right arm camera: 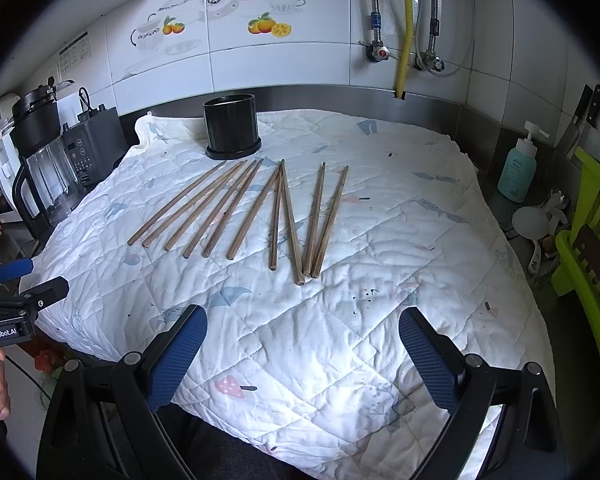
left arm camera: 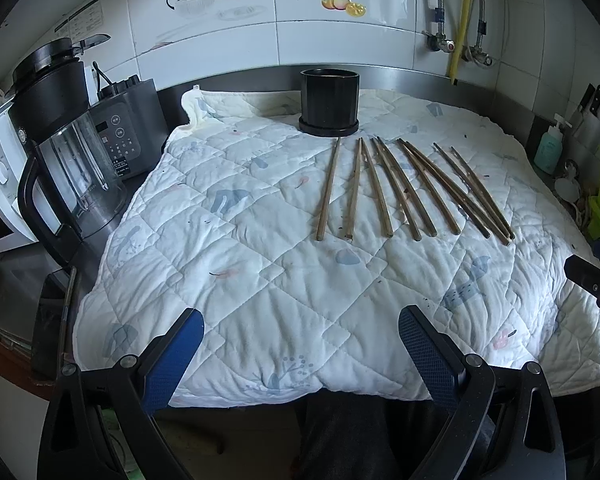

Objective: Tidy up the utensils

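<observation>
Nearest, both grippers hang over the near edge of the quilt (right arm camera: 340,340), each with its blue pads spread wide and nothing between them: the left gripper (left arm camera: 300,364) faces the quilt's middle and the right gripper (right arm camera: 302,360) sits to its right, so both look ready to reach, not carry. The quilt covers the counter, probably to give a soft, non-slip bed for picking thin sticks. Beyond, in mid-quilt, the chopsticks (right arm camera: 240,208) lie flat in a loose fan, thick ends near and thin ends pointing far toward the holder, some touching or crossing in pairs; that layout leaves most of them separate enough to be pinched from above. Just past their far tips stands the black holder (right arm camera: 231,128), upright on its saucer, mouth open. No stick shows above its rim, so sorting seems not yet begun. A blender (left arm camera: 64,152) stands far left, a soap bottle (right arm camera: 516,168) far right.
</observation>
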